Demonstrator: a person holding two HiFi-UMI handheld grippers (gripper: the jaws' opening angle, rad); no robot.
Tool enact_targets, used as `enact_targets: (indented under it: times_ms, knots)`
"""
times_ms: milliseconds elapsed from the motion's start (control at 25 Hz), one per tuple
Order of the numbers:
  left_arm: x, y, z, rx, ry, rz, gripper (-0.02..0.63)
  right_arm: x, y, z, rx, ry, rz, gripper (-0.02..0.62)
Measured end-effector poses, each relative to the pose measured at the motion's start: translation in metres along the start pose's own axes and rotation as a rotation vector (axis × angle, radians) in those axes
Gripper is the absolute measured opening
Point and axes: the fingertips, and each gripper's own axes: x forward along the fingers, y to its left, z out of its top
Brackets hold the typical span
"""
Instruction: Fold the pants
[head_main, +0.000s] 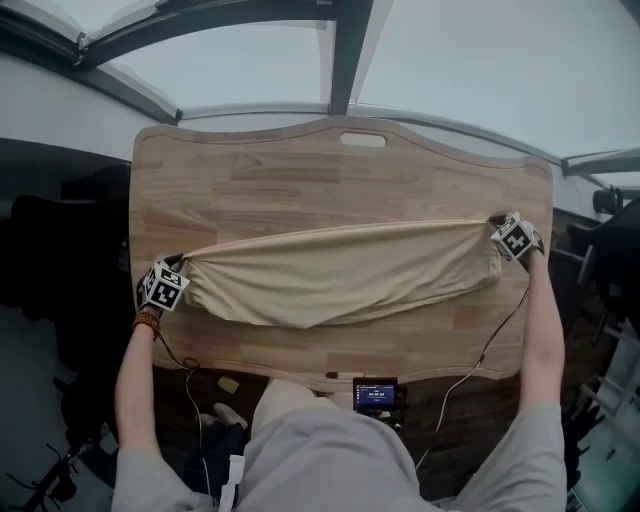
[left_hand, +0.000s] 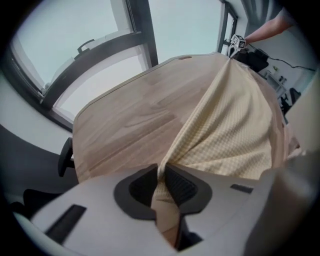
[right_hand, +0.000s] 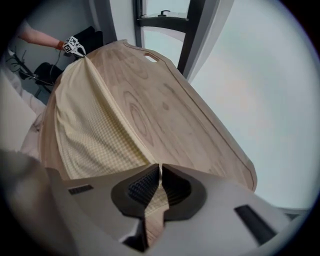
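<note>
Cream waffle-knit pants (head_main: 340, 270) stretch in a long band across the wooden table (head_main: 300, 170), the top edge taut and the lower edge sagging toward me. My left gripper (head_main: 183, 263) pinches the band's left end at the table's left edge. In the left gripper view, the left gripper (left_hand: 162, 172) has its dark pads closed on a bunched fold of the pants (left_hand: 235, 125). My right gripper (head_main: 497, 237) pinches the right end. In the right gripper view, the right gripper (right_hand: 160, 172) has its pads pressed together on the pants (right_hand: 90, 120).
A small black device with a screen (head_main: 378, 393) is clamped at the table's near edge. Cables (head_main: 480, 360) trail from both grippers. A dark chair (head_main: 40, 250) stands left of the table. Windows with a dark frame (head_main: 350, 50) lie beyond the far edge.
</note>
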Motion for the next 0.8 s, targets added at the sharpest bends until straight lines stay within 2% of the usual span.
enact_targets:
  times_ms: [80,200,240,320,400,480,520,560,640,720,800]
  knots:
    - [-0.001,0.004,0.003,-0.002,0.002,0.038,0.093,0.008,-0.002,-0.007,0.036,0.003,-0.051,0.025]
    - [-0.017,0.014,-0.002,-0.013,-0.045,0.067,0.158,0.005,-0.016,-0.014,0.150,-0.091,-0.127,0.142]
    - [-0.025,0.020,-0.006,-0.039,-0.070,0.083,0.183,0.000,-0.022,-0.016,0.200,-0.142,-0.152,0.160]
    - [-0.039,0.032,-0.014,-0.131,-0.118,0.121,0.202,-0.016,-0.028,-0.024,0.291,-0.238,-0.186,0.154]
    - [-0.053,0.047,-0.022,-0.288,-0.175,0.159,0.202,-0.031,-0.029,-0.033,0.409,-0.347,-0.179,0.119]
    - [-0.067,0.061,-0.026,-0.437,-0.231,0.222,0.194,-0.042,-0.029,-0.037,0.541,-0.450,-0.176,0.117]
    - [-0.071,0.062,-0.023,-0.458,-0.247,0.255,0.175,-0.046,-0.025,-0.037,0.569,-0.485,-0.195,0.103]
    - [-0.072,0.056,-0.018,-0.437,-0.256,0.281,0.165,-0.049,-0.016,-0.033,0.562,-0.510,-0.220,0.093]
    - [-0.068,0.026,0.000,-0.341,-0.263,0.293,0.158,-0.048,0.017,-0.015,0.489,-0.546,-0.246,0.080]
    - [-0.058,-0.022,0.017,-0.268,-0.264,0.248,0.155,-0.042,0.056,0.006,0.432,-0.575,-0.236,0.078]
    - [-0.049,-0.075,0.024,-0.218,-0.254,0.184,0.155,-0.035,0.086,0.011,0.432,-0.583,-0.230,0.074]
